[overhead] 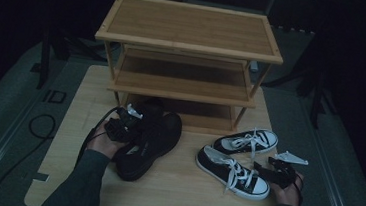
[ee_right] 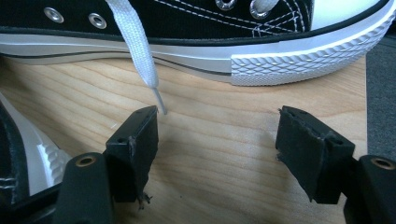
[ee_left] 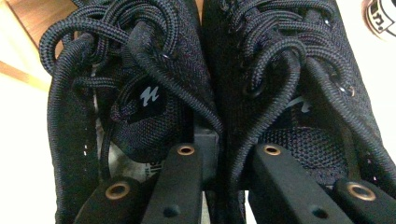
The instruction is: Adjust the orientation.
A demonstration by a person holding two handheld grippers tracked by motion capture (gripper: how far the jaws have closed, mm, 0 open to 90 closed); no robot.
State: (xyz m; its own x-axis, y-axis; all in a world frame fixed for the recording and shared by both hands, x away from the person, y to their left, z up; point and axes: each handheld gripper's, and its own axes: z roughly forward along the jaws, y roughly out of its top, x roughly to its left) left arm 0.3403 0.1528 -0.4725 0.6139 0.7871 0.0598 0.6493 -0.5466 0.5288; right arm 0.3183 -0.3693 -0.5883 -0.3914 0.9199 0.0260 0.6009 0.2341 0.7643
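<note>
My left gripper (overhead: 130, 124) is shut on a pair of black mesh shoes (overhead: 150, 140) at the left of the table, in front of the rack's bottom shelf. In the left gripper view each jaw reaches into one shoe, and my left gripper (ee_left: 224, 151) pinches the adjoining inner walls of the black shoes (ee_left: 280, 70) together. Two black-and-white canvas sneakers (overhead: 232, 171) lie at the right. My right gripper (overhead: 264, 167) rests low beside them, open with bare wood between its jaws (ee_right: 217, 135). A sneaker's toe (ee_right: 261, 56) and a white lace end (ee_right: 135, 42) lie just ahead.
A three-shelf bamboo shoe rack (overhead: 190, 28) stands at the back of the wooden table (overhead: 172, 197). The second sneaker (overhead: 248, 140) lies nearer the rack's right leg. A cable loops on the grey floor (overhead: 42, 126) at the left. Dark surroundings.
</note>
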